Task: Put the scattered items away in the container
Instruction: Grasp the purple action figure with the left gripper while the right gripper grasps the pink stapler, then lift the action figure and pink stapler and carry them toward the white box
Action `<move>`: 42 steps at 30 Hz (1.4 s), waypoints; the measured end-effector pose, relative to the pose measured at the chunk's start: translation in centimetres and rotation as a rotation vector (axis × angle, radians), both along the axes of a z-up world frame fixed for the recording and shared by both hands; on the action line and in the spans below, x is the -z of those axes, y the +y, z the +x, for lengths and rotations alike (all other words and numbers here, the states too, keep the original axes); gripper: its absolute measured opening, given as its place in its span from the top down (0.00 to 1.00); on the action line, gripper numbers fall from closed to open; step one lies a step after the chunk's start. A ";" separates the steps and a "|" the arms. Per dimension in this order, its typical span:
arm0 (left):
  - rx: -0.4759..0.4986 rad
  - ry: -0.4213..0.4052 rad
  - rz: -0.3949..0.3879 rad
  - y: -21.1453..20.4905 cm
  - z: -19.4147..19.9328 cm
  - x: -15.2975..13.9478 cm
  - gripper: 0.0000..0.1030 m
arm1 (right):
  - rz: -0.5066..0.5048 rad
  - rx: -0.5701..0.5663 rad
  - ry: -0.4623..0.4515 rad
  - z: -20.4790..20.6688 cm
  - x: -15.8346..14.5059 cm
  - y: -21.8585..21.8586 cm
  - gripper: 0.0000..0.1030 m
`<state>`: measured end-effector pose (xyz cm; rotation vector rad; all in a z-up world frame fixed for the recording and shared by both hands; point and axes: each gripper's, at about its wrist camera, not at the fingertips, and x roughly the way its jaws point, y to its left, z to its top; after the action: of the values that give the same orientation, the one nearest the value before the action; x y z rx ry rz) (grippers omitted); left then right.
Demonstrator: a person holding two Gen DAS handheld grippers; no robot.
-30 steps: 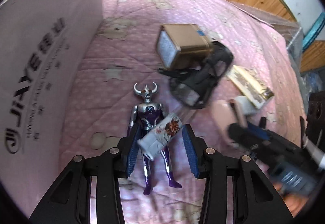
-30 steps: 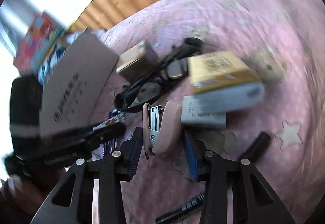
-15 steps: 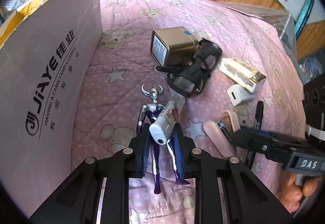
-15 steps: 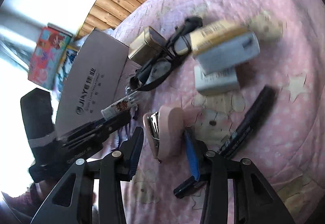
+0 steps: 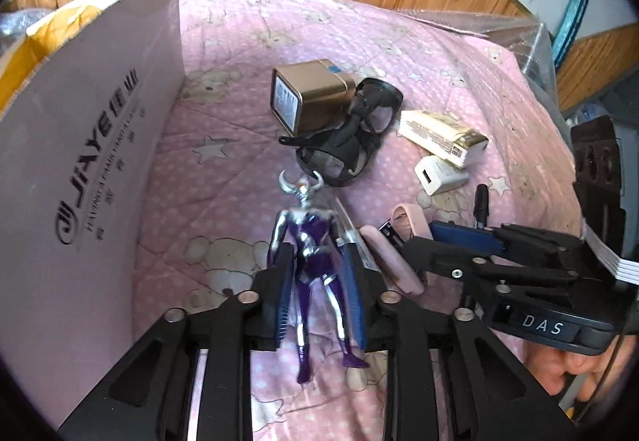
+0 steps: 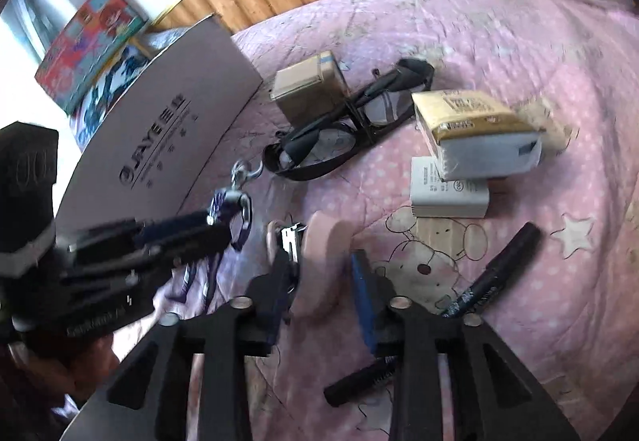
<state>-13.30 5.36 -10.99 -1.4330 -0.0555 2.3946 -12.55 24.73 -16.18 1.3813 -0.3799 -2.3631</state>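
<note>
A purple and silver toy figure [image 5: 309, 245] lies on the pink bedspread. My left gripper [image 5: 319, 273] has its blue pads on either side of the figure's waist, closed in on it. A pink stapler [image 6: 319, 261] lies between the fingers of my right gripper [image 6: 323, 293], which stands open around it. The stapler also shows in the left wrist view [image 5: 393, 261], with the right gripper [image 5: 459, 237] over it. The white cardboard box [image 5: 80, 161] stands at the left.
A gold tin [image 5: 311, 99], black goggles [image 5: 351, 137], a tan packet [image 5: 439, 137], a white charger [image 5: 439, 175] and black markers [image 6: 495, 273] lie on the bedspread [image 5: 239, 41]. A wooden wall runs behind. A small tube lies partly hidden beside the figure.
The patterned tube that lay across the figure between my left fingers has slid off to the right. The left fingers have closed onto the figure. The right gripper has settled over the stapler.
</note>
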 end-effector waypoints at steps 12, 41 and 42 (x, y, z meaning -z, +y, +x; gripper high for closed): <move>-0.099 -0.088 -0.007 -2.3 0.4 1.7 0.65 | 0.175 -0.097 0.056 0.9 -1.4 -3.0 0.74; -0.103 0.050 -0.056 -2.8 3.0 -0.8 0.72 | 0.085 -0.066 0.017 0.9 0.0 -1.5 0.74; -0.103 0.059 -0.053 -2.7 3.0 -1.2 0.72 | 0.079 -0.065 0.020 1.1 -0.3 -1.4 0.74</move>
<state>-10.26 2.66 -9.77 -1.4136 -0.0524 2.5380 -11.48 23.31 -15.92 1.3825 -0.2344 -2.3597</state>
